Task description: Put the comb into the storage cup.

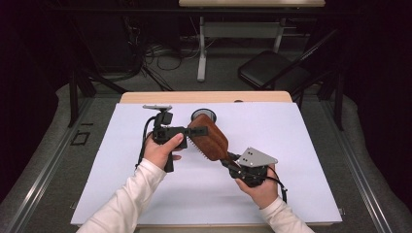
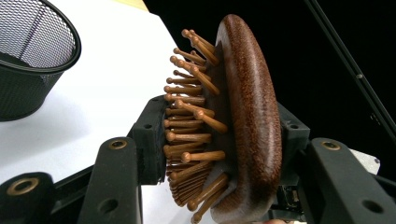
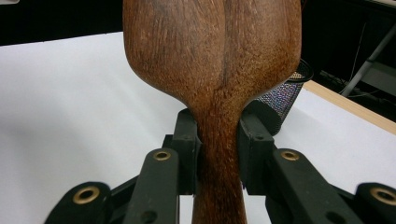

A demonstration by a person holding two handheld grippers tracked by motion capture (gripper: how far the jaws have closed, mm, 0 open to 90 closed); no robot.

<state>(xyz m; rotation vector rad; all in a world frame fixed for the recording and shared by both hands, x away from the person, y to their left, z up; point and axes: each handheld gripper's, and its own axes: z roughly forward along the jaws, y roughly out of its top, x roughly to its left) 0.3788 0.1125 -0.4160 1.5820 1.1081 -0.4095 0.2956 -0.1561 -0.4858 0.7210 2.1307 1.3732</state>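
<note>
Both forearms reach in above the desk (image 1: 291, 194). The left tongs (image 1: 197, 131) clamp the head of the wooden hairbrush (image 1: 209, 137); the right tongs (image 1: 232, 164) are closed on its handle, holding it in the air. Behind it stands a black mesh cup (image 2: 28, 60), contents unseen. The brush is reddish-brown, with round-tipped wooden pins (image 2: 187, 116).

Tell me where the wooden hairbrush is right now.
In the high view the wooden hairbrush is held above the middle of the white sheet, just in front of the black mesh cup; the left gripper clamps its head, the right gripper its handle.
</note>
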